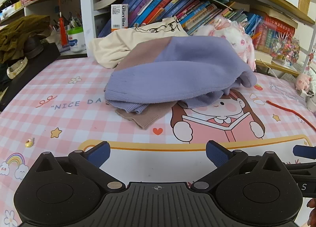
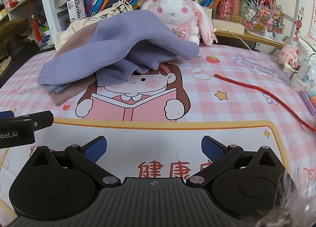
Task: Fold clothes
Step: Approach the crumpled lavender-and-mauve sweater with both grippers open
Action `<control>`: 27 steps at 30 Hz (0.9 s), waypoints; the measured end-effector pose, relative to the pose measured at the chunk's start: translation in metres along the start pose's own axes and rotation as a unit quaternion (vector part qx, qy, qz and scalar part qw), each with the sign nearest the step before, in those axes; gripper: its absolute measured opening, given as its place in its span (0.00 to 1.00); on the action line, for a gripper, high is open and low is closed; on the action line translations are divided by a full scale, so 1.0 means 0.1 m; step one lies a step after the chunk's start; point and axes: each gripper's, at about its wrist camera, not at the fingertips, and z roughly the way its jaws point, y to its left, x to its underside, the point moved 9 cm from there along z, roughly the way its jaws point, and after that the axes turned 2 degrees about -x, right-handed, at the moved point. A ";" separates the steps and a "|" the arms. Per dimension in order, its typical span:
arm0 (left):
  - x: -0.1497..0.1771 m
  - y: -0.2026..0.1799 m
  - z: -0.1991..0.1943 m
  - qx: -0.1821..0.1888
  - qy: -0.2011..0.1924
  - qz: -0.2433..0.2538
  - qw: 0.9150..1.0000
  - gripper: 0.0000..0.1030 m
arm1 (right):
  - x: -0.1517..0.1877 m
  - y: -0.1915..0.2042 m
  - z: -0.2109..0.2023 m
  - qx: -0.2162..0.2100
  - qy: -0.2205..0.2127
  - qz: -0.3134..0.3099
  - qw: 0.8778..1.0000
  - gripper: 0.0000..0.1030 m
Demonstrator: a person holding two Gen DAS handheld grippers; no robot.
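A purple and tan sweater [image 1: 173,71] lies in a loose folded heap on the pink checked desk mat [image 1: 59,96]; it also shows in the right wrist view, sweater [image 2: 118,49]. A cream garment [image 1: 118,47] is bunched behind it. My left gripper [image 1: 157,154] is open, low over the mat's near edge, well short of the sweater, with nothing between its blue pads. My right gripper [image 2: 154,148] is also open and empty, to the right of the left one, whose body [image 2: 17,128] shows at the left edge.
A white plush rabbit [image 2: 177,13] sits behind the sweater against shelves of books [image 1: 167,7]. A red cord [image 2: 266,96] runs across the mat's right side. A small pink plush [image 2: 288,55] and chargers sit far right. Dark clothing [image 1: 19,35] is piled at the left.
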 end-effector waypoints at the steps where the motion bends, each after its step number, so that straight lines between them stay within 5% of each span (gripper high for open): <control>1: 0.00 0.00 0.00 0.000 -0.001 0.000 1.000 1.00 | 0.00 0.00 0.00 0.000 0.000 0.000 1.000 1.00; 27: 0.00 -0.02 -0.02 -0.019 -0.003 0.016 1.000 1.00 | 0.01 0.03 -0.01 -0.012 0.001 -0.001 1.000 1.00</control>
